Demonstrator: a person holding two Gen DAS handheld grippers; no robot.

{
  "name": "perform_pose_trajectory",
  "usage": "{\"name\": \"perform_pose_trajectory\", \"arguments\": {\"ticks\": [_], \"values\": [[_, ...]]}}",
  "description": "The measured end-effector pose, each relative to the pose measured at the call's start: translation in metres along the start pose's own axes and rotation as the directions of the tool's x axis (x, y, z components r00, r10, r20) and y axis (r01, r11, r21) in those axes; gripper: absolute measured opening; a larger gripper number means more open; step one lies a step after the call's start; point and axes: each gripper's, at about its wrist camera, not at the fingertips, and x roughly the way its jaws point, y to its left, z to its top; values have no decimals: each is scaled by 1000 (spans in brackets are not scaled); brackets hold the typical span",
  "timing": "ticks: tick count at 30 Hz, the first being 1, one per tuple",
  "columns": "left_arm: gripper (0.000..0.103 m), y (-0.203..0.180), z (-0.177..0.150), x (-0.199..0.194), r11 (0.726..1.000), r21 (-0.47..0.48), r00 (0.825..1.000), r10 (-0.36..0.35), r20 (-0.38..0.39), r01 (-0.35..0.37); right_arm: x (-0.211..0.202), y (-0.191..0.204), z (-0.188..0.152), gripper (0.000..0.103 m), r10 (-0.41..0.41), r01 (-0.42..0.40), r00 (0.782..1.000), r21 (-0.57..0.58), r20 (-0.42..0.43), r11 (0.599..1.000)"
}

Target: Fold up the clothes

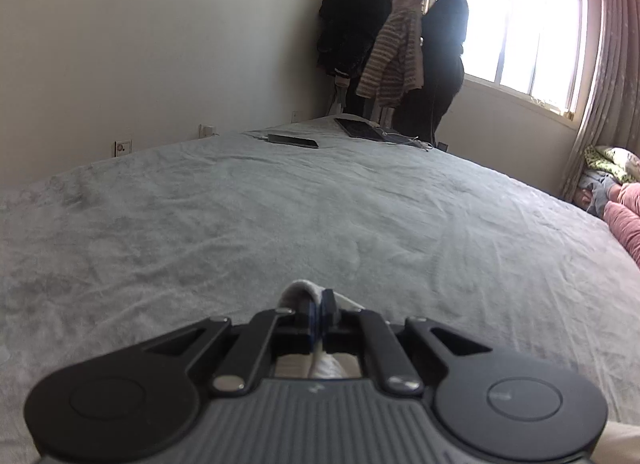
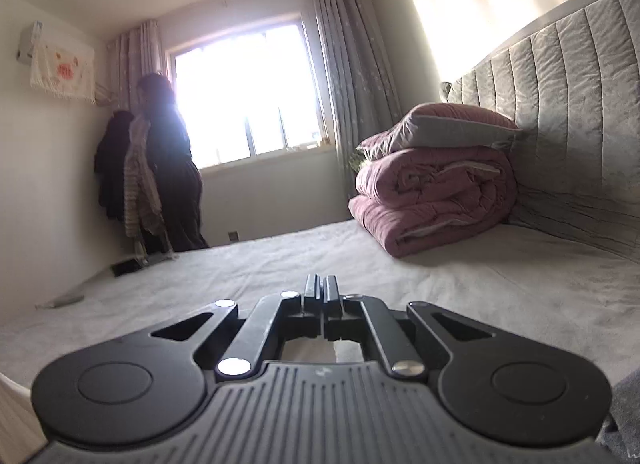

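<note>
**Both grippers low over the bed, a pale cloth pinched in the left**

The bed point(image 1: 320, 203) fills the room, its grey cover rumpled from near edge to far. At the headboard end sits a folded pink quilt point(image 2: 432, 199) with a pillow on top; at the far edge lie a tablet point(image 1: 358, 128) and a phone point(image 1: 292, 140), near a person point(image 1: 442, 47) standing by the window beside hanging clothes.

The left gripper point(image 1: 318, 310) has its fingers closed on a fold of pale cloth point(image 1: 300, 290), which bulges over the tips and runs back underneath, close above the near edge of the bed. The right gripper point(image 2: 321, 292) is closed too; whether it holds anything, I cannot tell.

To my eye the garment is being carried or drawn across. Next it needs to lie flat before any crease is made.
</note>
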Motion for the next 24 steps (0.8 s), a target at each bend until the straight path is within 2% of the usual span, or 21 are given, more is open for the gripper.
{"name": "perform_pose_trajectory", "arguments": {"ticks": [6, 9, 12, 16, 18, 24], "values": [[3, -12, -4, 19, 997, 62, 999, 44, 18, -45, 46, 16, -30, 1, -95, 89, 994, -95, -62, 991], [3, -12, -4, 31, 997, 53, 998, 58, 4, -58, 65, 23, -43, 1, -139, 127, 987, -136, -79, 983], [3, -11, -5, 37, 998, 34, 998, 58, -13, -58, 67, 25, -43, 1, -159, 151, 986, -137, -49, 979], [3, -12, -5, 34, 998, 32, 999, 53, -1, -53, 62, 22, -28, 1, -180, 182, 983, -86, 31, 979], [3, -14, -5, 33, 998, 38, 999, 49, 8, -49, 66, 18, -24, 1, -204, 206, 978, -73, 37, 976], [3, -23, -12, 48, 993, 94, 997, 70, -21, -68, 108, 14, -55, 1, -231, 217, 964, -116, -131, 969]]}}
